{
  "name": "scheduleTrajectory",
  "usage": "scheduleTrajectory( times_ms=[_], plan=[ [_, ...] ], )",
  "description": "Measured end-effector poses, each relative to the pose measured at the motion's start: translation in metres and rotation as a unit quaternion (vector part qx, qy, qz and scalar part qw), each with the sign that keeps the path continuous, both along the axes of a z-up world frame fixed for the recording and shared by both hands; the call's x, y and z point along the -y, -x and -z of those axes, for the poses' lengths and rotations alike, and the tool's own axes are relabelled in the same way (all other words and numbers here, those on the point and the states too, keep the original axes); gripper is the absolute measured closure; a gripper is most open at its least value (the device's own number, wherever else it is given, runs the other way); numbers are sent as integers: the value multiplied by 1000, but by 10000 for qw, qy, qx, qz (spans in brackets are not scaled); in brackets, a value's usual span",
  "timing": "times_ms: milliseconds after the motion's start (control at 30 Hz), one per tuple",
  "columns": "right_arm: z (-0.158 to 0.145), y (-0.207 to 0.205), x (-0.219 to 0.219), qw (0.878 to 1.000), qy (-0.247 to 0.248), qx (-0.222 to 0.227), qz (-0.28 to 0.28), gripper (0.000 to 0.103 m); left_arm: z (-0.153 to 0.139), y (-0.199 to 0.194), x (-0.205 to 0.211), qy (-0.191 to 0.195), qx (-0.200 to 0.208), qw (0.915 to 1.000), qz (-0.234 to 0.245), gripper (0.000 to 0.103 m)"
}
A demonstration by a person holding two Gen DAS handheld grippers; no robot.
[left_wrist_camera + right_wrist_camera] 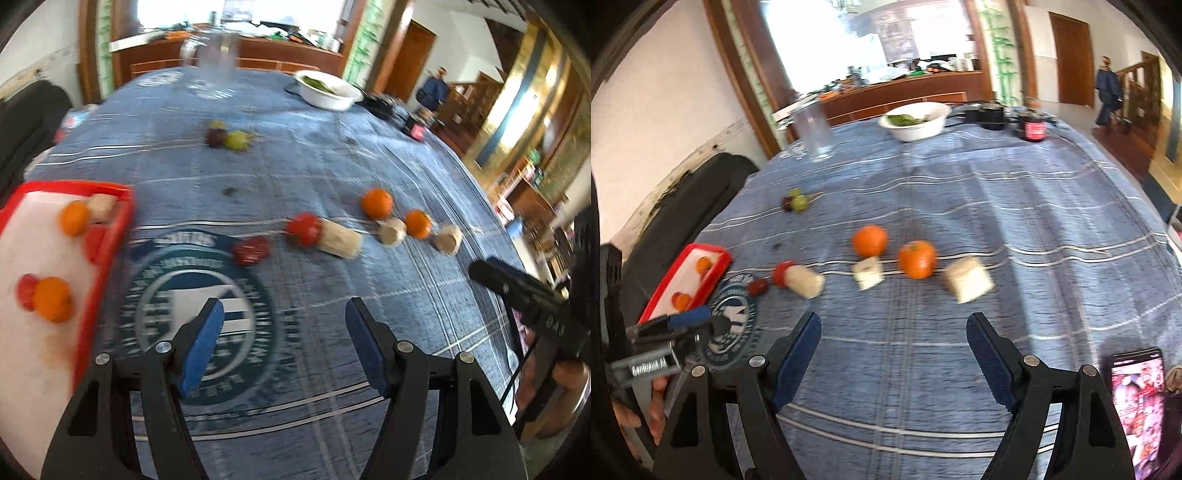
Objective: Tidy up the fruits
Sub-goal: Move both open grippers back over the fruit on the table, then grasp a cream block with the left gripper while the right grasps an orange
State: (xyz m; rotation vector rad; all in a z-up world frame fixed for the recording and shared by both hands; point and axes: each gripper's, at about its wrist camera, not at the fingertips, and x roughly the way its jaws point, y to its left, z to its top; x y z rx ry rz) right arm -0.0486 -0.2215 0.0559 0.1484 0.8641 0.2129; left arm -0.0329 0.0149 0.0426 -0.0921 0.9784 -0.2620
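Fruit lies in a loose row across the cloth (pixel 960 206); the tray (pixel 107 243), red-rimmed, sits at the row's left end and already holds some pieces.

Left gripper (pixel 284 343): jaws about half open, nothing between them, over the cloth's round logo just right of tray. Right gripper (pixel 894 354): jaws wide, empty, short of the row.

Judgement: step = reach for next pick. Nearest to right gripper are the orange (pixel 917 259) and the beige block (pixel 968 283) beside it, apart but close. Approach from above, straddle one piece only, close once centred; the orange may roll if nudged.

Orientation: oranges round, no long axis. Beige cylinder (pixel 804 281) lies on its side, axis running across the row, one end touching a red fruit (pixel 783 272). Frames blurred, so finer detail can't be told.
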Motion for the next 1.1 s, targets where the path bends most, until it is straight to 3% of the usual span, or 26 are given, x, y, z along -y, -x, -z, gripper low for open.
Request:
scheduleTrajectory(
  times_ms=[267,400,800,933,1000,1100],
  plan=[
    [10,-17,20,9998,18,-1,208,22,12,-29,29,362,-201,9989,224,36],
    [17,-25,21,9994,199,-19,278,27,12,-42,48,270,-173,9991,287,36],
    [21,-41,32,9994,-79,-133,300,28,9,-52,54,124,-143,9995,269,36],
    [11,-50,16,9998,184,43,11,32,13,-55,61,12,-144,9994,327,36],
    [11,-60,7,9992,362,-18,-172,42,14,-56,63,-19,-75,9994,323,36],
    [13,-73,-4,9977,608,-26,-291,43,12,-58,65,-70,-29,9996,281,36]
  ],
)
